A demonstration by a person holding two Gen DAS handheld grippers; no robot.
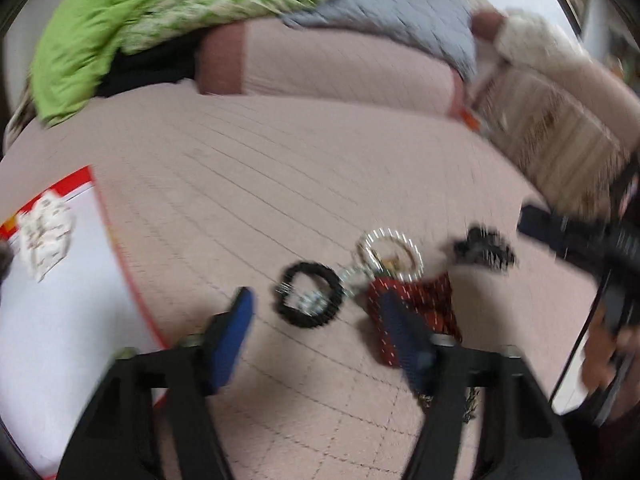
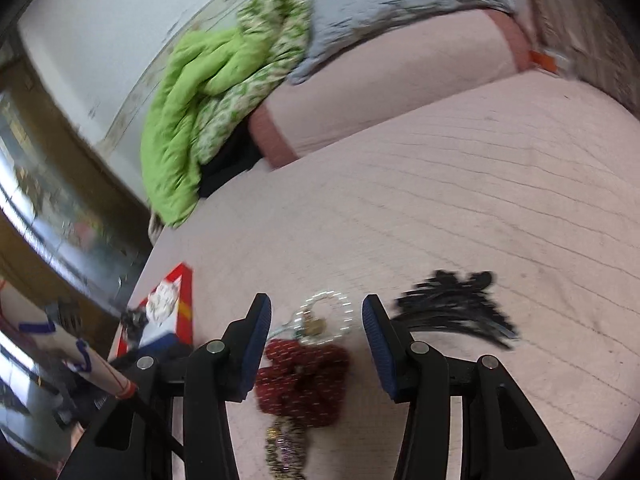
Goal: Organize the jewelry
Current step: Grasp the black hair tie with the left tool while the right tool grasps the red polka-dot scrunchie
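Note:
Jewelry lies in a loose pile on a pink quilted bed (image 1: 280, 168). In the left wrist view, a black beaded bracelet (image 1: 308, 300) lies between my open left gripper's (image 1: 316, 312) fingers. Beside it lie a clear crystal bracelet (image 1: 390, 254), a red scrunchie (image 1: 416, 312) and a black hair claw (image 1: 486, 250). In the right wrist view, my open right gripper (image 2: 316, 320) hovers over the red scrunchie (image 2: 304, 380) and the crystal bracelet (image 2: 326, 316). The black hair claw (image 2: 456, 304) lies to its right. A gold beaded piece (image 2: 286, 448) lies below the scrunchie.
A white box with red edge (image 1: 60, 300) holds a white beaded item (image 1: 46, 232) at the left; it also shows in the right wrist view (image 2: 182, 308). A green quilt (image 1: 120, 32), a grey blanket (image 1: 400, 8) and a pink bolster (image 1: 340, 64) lie at the back.

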